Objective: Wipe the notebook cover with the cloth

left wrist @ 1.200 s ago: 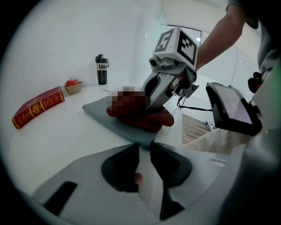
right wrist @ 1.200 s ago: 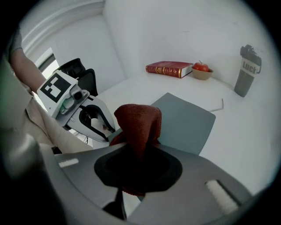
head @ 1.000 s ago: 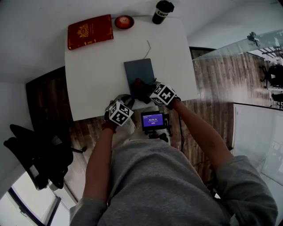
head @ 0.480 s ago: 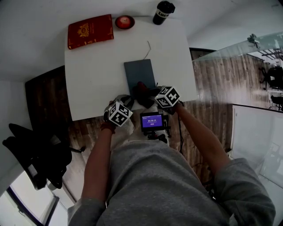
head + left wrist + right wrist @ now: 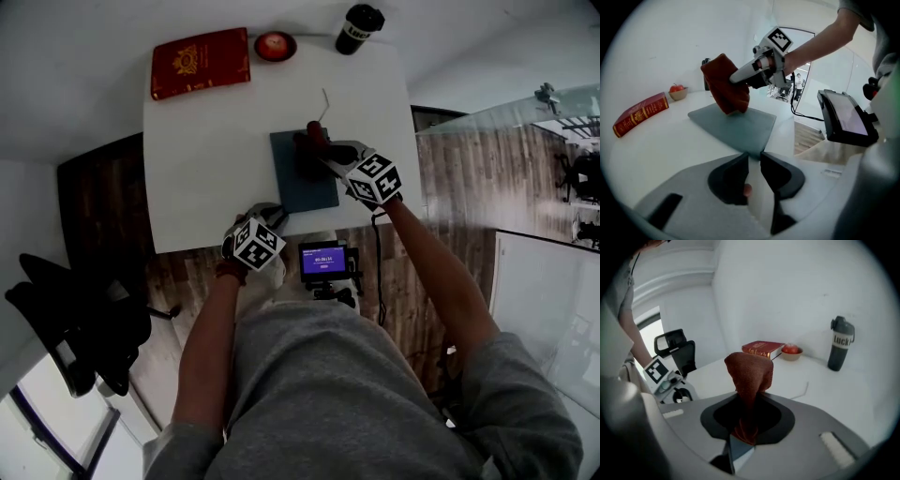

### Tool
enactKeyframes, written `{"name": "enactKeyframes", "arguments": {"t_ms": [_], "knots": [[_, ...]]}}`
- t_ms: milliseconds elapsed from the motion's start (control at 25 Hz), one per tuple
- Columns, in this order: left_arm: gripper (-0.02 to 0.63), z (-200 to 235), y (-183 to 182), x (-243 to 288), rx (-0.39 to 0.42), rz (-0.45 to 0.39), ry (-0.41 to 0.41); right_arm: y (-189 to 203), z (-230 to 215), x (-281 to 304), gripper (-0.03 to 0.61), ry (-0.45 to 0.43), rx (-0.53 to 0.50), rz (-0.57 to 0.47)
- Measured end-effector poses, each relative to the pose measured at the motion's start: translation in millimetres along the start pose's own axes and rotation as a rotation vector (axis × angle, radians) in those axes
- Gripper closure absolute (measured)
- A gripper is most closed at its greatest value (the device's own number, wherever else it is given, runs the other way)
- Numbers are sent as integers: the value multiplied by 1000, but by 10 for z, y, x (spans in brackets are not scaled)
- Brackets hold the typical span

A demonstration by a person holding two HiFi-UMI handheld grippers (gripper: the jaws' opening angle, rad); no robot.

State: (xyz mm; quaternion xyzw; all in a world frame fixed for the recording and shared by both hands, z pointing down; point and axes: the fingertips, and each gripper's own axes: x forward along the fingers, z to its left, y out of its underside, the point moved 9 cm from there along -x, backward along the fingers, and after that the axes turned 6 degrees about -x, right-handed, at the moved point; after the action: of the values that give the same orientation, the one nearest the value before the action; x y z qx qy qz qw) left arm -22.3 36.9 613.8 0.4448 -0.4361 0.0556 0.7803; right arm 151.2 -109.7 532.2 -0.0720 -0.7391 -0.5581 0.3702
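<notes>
Farther along notebook point(image 5: 302, 190) now: cloth point(image 5: 312, 142)

The person is wearing a grey shirt point(image 5: 356, 394) with short sleeves. The left gripper point(image 5: 754, 164) and the right gripper point(image 5: 749, 401) are both showing smooth, pale grey moulded shells with black jaws set in the front. Each is bearing 1 cube point(image 5: 255, 241) with white faces printed in black square markers. A small black screen point(image 5: 323, 260) is glowing purple at the chest, and a thin black cable point(image 5: 379, 272) is trailing beside it.
</notes>
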Motion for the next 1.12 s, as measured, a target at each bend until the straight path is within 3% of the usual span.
{"name": "enactKeyframes", "arguments": {"t_ms": [120, 360, 560, 760, 1120], "knots": [[523, 3, 4, -7, 1, 0, 2, -119, -310, 81, 500, 100, -88, 45], [525, 12, 8, 0, 6, 0, 2, -162, -701, 318, 499, 131, -186, 211], [526, 8, 19, -8, 6, -1, 5, -52, -762, 528, 500, 129, -189, 318], [526, 23, 22, -13, 12, -1, 4, 7, -717, 654, 502, 106, -69, 414], [526, 11, 9, -6, 17, 5, 13, -35, -657, 658, 505, 104, -112, 491]]}}
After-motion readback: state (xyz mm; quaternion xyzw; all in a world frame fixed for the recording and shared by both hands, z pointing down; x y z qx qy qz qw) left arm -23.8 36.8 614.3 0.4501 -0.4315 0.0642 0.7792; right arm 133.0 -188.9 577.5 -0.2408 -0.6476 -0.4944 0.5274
